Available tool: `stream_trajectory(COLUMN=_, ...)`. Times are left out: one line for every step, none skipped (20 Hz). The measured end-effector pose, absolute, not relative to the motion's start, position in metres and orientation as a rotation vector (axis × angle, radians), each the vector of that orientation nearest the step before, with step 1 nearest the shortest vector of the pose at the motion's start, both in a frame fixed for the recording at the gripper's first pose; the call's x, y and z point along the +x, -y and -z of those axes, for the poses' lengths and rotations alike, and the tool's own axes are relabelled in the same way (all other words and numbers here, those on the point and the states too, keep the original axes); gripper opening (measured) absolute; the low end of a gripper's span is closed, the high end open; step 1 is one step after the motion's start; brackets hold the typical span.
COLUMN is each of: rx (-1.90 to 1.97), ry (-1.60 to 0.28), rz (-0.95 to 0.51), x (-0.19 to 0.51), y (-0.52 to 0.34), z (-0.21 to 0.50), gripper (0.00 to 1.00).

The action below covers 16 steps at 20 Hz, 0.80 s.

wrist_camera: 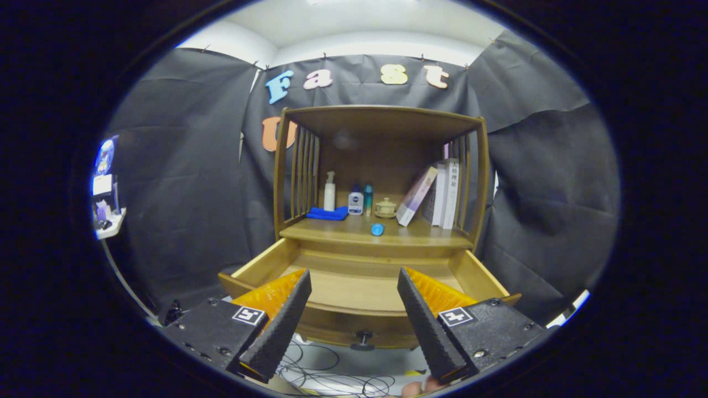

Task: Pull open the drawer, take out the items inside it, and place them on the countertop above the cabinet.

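Observation:
A wooden cabinet (381, 127) stands ahead with its drawer (265, 262) pulled out toward me. The drawer's bare wooden floor shows between my fingers, and I see no item on the part that shows. Its small dark knob (363, 338) sits on the front panel, low between the fingers. On the countertop (426, 236) above the drawer lies a small blue round object (377, 229) near the front edge. My gripper (354, 284) is open, its fingers (285, 315) spread wide just above the drawer's front, holding nothing.
At the back of the countertop stand a white spray bottle (329, 191), a folded blue cloth (327, 213), a small white jar (355, 203), a teal bottle (368, 199), a lidded ceramic cup (385, 208) and leaning books (437, 193). Cables (332, 370) lie on the floor below.

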<state>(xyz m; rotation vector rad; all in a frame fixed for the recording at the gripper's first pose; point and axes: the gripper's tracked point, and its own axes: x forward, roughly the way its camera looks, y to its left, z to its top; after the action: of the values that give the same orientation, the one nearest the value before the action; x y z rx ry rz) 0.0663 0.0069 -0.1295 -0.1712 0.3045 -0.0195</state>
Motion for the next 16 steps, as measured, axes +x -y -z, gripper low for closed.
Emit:
stream_trajectory(rx=-0.167, ry=-0.304, rz=0.021, x=0.060, y=-0.006, z=0.138, gripper=0.99)
stream_trajectory(rx=-0.162, ry=-0.305, rz=0.017, x=0.056, y=-0.007, z=0.147, gripper=0.99)
stream_trajectory(rx=-0.155, ry=-0.306, rz=0.016, x=0.054, y=-0.006, z=0.156, gripper=0.99)
stream_trajectory(rx=-0.149, ry=-0.308, rz=0.016, x=0.053, y=-0.005, z=0.164, gripper=0.99)
stream_trajectory(rx=-0.142, ry=-0.310, rz=0.020, x=0.052, y=-0.002, z=0.172, gripper=0.99)
stream_trajectory(rx=-0.137, ry=-0.308, rz=0.024, x=0.052, y=0.000, z=0.179, gripper=0.99)
stream_trajectory(rx=-0.135, ry=-0.309, rz=0.030, x=0.052, y=0.002, z=0.185, gripper=0.99)
stream_trajectory(rx=-0.133, ry=-0.308, rz=0.031, x=0.052, y=0.004, z=0.191, gripper=0.99)
stream_trajectory(rx=-0.133, ry=-0.312, rz=0.031, x=0.052, y=0.004, z=0.198, gripper=0.99)
stream_trajectory(rx=-0.137, ry=-0.315, rz=0.029, x=0.052, y=0.004, z=0.204, gripper=0.99)
stream_trajectory(rx=-0.143, ry=-0.317, rz=0.031, x=0.052, y=0.005, z=0.210, gripper=0.99)
stream_trajectory(rx=-0.147, ry=-0.311, rz=0.034, x=0.051, y=0.006, z=0.213, gripper=0.99)
stream_trajectory(rx=-0.149, ry=-0.303, rz=0.034, x=0.051, y=0.007, z=0.216, gripper=0.99)
stream_trajectory(rx=-0.152, ry=-0.296, rz=0.037, x=0.051, y=0.008, z=0.220, gripper=0.99)
stream_trajectory(rx=-0.155, ry=-0.283, rz=0.043, x=0.050, y=0.011, z=0.223, gripper=0.99)
stream_trajectory(rx=-0.156, ry=-0.269, rz=0.046, x=0.050, y=0.013, z=0.225, gripper=0.99)
